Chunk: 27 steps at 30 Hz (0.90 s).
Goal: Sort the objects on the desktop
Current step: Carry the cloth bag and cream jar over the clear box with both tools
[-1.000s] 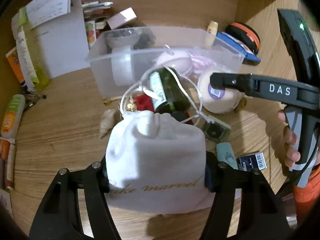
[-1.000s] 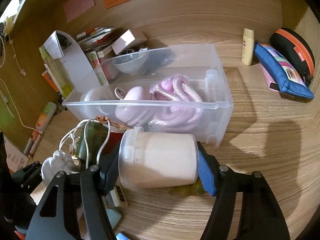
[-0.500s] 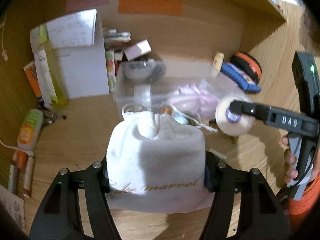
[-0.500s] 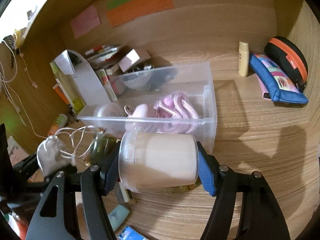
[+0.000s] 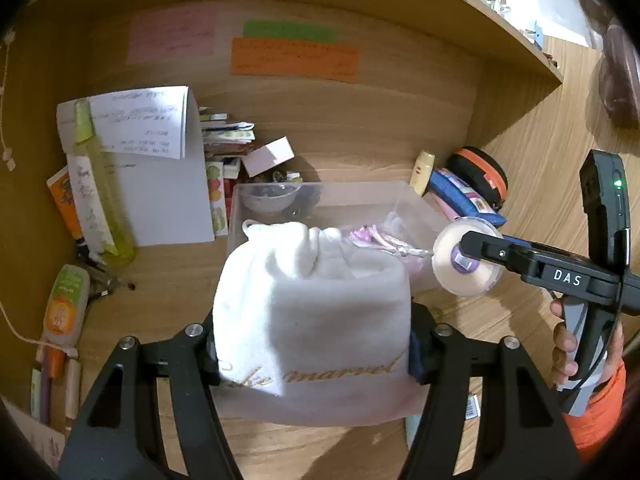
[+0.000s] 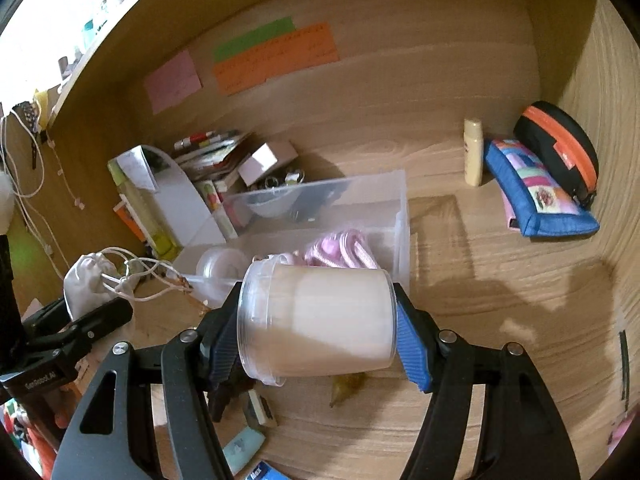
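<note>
Clear bin: stood near the desk's back edge, holding a pink cord, a round white case and a small bowl.
Left gripper: clamped on a white drawstring pouch, lifted in front of the bin.
Pouch writing: gold script, "marvel" readable.
Right gripper: closed on a cream-filled clear jar, lying sideways above the desk.
Gripper marking: "DAS".

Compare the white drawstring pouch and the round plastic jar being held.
The pouch is soft cloth with gold lettering; the jar is rigid clear plastic with creamy contents. The pouch sits mouth-up; the jar lies sideways. Both are clamped, pouch in the left gripper, jar in the right gripper.
</note>
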Tool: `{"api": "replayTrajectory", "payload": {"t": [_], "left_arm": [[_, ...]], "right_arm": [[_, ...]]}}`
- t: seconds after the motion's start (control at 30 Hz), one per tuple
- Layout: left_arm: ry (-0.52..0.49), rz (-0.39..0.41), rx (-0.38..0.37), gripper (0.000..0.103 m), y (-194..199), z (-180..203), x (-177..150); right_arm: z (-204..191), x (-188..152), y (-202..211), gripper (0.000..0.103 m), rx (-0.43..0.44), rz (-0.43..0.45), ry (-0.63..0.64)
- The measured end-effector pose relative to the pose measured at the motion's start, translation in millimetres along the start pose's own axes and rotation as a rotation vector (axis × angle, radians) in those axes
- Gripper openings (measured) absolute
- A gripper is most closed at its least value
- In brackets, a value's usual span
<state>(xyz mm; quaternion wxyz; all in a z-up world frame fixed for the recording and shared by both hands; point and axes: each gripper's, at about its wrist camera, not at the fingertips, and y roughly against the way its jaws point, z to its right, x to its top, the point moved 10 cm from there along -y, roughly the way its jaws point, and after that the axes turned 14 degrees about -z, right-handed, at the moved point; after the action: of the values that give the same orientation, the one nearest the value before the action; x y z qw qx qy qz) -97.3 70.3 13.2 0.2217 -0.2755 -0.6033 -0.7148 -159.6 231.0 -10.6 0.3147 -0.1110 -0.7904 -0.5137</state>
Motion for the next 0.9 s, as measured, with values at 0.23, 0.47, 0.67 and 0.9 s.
{"api": "replayTrajectory", "payload": {"t": [0.23,0.47,0.67,0.9], "left_arm": [[-0.025,-0.008,-0.052,0.064,-1.4,9.7,17.5],[-0.045,-0.07,-0.109,0.064,-20.7,16.3,36.6],[-0.067,-0.114,-0.122,0.064,-41.0,20.1,52.1],[-0.074,-0.139,-0.125,0.064,-65.1,21.8,67.3]], "right_arm": [[-0.9,13.4,8.8,0.064,0.007,0.027,-0.001],[5.5,20.2,9.5,0.064,0.013,0.038,-0.017],[13.3,28.3,3.8,0.064,0.009,0.038,-0.031],[19.2,42.6,-13.5,0.064,0.009,0.019,-0.035]]}}
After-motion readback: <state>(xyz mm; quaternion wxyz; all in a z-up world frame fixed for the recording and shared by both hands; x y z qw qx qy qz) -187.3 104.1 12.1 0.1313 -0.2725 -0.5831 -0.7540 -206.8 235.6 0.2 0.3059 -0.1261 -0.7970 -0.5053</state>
